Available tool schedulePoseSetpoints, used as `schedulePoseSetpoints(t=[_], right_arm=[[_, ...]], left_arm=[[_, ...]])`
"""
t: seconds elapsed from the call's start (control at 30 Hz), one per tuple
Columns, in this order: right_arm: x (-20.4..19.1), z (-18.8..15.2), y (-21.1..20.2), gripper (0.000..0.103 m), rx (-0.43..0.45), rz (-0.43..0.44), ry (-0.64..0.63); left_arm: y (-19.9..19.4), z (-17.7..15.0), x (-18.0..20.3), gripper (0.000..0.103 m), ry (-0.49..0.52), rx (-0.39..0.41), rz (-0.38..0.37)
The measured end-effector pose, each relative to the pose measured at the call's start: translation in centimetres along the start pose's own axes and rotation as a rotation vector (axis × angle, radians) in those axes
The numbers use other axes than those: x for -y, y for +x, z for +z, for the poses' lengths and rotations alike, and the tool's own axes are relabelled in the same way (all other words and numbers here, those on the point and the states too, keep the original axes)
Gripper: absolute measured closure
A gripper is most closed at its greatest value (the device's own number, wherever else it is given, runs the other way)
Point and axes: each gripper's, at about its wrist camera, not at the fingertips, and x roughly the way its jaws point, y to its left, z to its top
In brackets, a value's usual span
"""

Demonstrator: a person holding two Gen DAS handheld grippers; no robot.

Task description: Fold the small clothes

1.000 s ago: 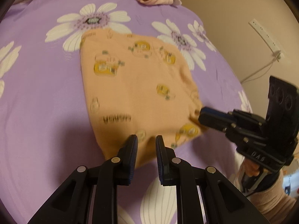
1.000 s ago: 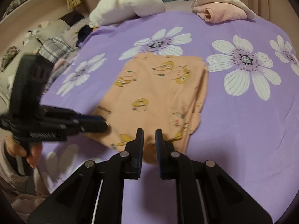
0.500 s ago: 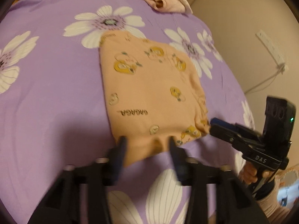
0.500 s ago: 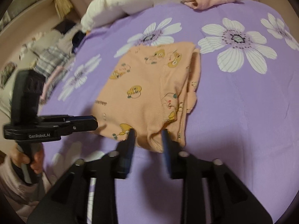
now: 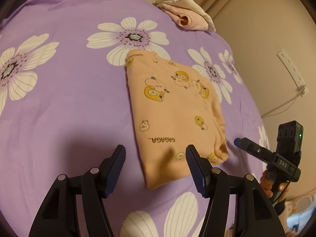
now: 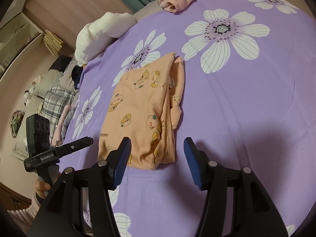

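One folded peach garment point(image 5: 173, 116) with yellow cartoon prints lies flat on the bed point(image 5: 65, 102), on a purple cover with large white flowers; the word "GAGAGA" reads upside down near its close edge in the left view. Its layered side edge faces right in the right view point(image 6: 146, 116), with a small cuff poking out beside it. Two tools in sight, both released and holding nothing. Left tool point(image 5: 156, 167): jaws spread wide, hovering just short of the garment's near edge, the right finger overlapping the cloth's corner in view; contact cannot be told. Right tool point(image 6: 157, 162): jaws spread wide, set over the near end of the fold. Each tool also shows side-on in the other's camera, near the garment's near corners, gripped by a hand point(image 6: 42, 186) in a pink sleeve. One rolled pink-and-cream bundle point(image 5: 187, 17) sits at the far edge of the bed, well apart. One white pillow point(image 6: 100, 33) far left; plaid cloth point(image 6: 57, 100) beyond the bed's left side.
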Motion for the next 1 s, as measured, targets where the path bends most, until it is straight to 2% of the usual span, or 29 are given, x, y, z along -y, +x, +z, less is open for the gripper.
schedulePoseSetpoints(t=[0.17, 0.4, 1.0], right_arm=[[0.2, 0.4, 0.2, 0.037, -0.002, 0.012, 0.018], [0.7, 1.3, 0.7, 0.032, -0.010, 0.031, 0.038], [2.6, 3.2, 3.5, 0.031, -0.046, 0.059, 0.100]], left_arm=[[0.1, 0.4, 0.1, 0.042, 0.001, 0.000, -0.003], [0.6, 1.1, 0.0, 0.042, -0.001, -0.009, -0.014], [3.3, 2.7, -0.7, 0.042, -0.028, -0.046, -0.035]])
